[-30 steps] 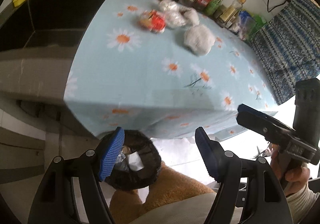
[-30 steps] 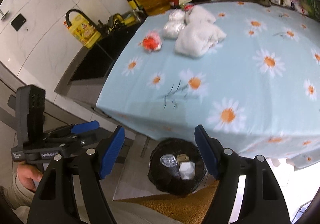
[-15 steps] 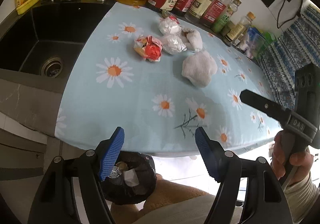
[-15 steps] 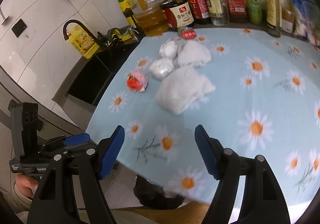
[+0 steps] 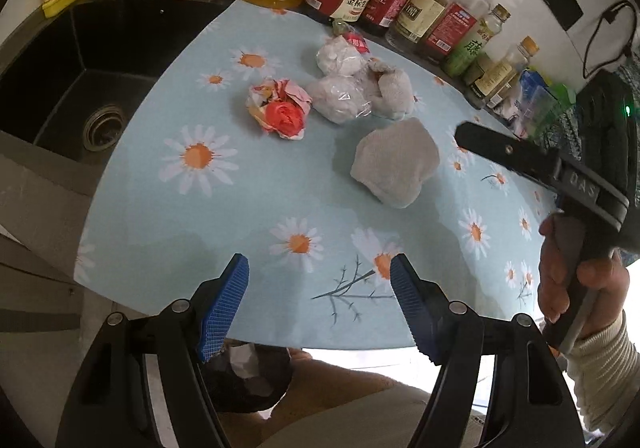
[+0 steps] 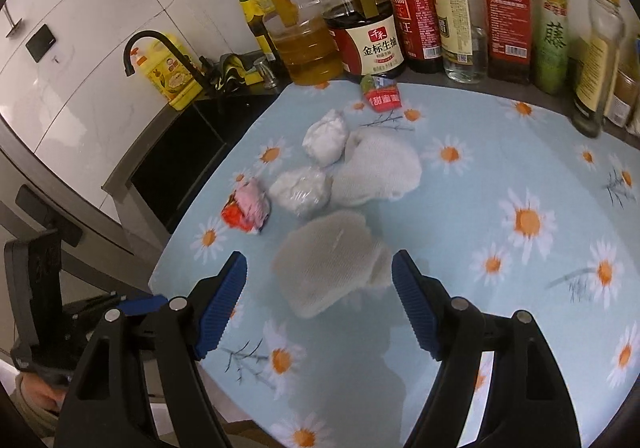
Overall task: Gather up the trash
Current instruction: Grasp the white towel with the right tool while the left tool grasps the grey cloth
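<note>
Trash lies on the daisy-print tablecloth: a grey-white crumpled wad, a red and pink wrapper, two plastic-wrapped white lumps, a white cloth and a small red packet. My right gripper is open above the grey-white wad, which shows between its blue pads without touching them. My left gripper is open and empty over the table's near edge. Under that edge stands a black-bagged bin with paper inside.
Oil and sauce bottles line the back of the counter. A black sink with its tap lies left of the cloth. A hand in a cream sleeve holds the right gripper at the table's right side.
Both grippers have moved up from the bin and forward over the table. The trash is now much closer, and the bin has dropped out of the right wrist view.
</note>
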### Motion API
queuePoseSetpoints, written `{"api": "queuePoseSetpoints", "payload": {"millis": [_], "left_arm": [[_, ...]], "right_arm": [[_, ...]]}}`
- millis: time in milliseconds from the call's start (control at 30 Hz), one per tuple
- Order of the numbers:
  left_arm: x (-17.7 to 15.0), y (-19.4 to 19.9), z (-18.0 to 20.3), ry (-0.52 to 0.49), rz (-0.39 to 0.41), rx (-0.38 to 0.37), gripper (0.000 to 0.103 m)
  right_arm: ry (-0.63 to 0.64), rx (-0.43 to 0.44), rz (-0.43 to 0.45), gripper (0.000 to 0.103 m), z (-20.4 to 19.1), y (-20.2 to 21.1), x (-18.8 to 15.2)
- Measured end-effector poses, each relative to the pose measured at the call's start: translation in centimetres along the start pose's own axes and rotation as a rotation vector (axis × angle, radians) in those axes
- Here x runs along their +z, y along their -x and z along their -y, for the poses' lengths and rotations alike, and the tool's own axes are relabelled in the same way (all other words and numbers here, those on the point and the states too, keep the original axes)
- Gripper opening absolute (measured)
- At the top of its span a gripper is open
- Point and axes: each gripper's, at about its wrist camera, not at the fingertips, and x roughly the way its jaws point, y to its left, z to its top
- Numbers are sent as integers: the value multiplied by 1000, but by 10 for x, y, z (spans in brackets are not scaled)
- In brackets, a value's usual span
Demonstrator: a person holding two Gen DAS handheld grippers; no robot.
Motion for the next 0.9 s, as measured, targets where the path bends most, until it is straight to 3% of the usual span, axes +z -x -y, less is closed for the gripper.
{"api": "queuePoseSetpoints", "payload": {"millis": [733,800,900], "left_arm": [[43,-37,46,64,-7,63,71],[45,-38,48,69,-8,68,71],[48,-41,51,74,-11,79,71]], "right_arm": [[36,47,-102,73,59,-82,73],[29,65,-121,56,63,-89,75],[52,70,-116,42,64,-91,75]]}}
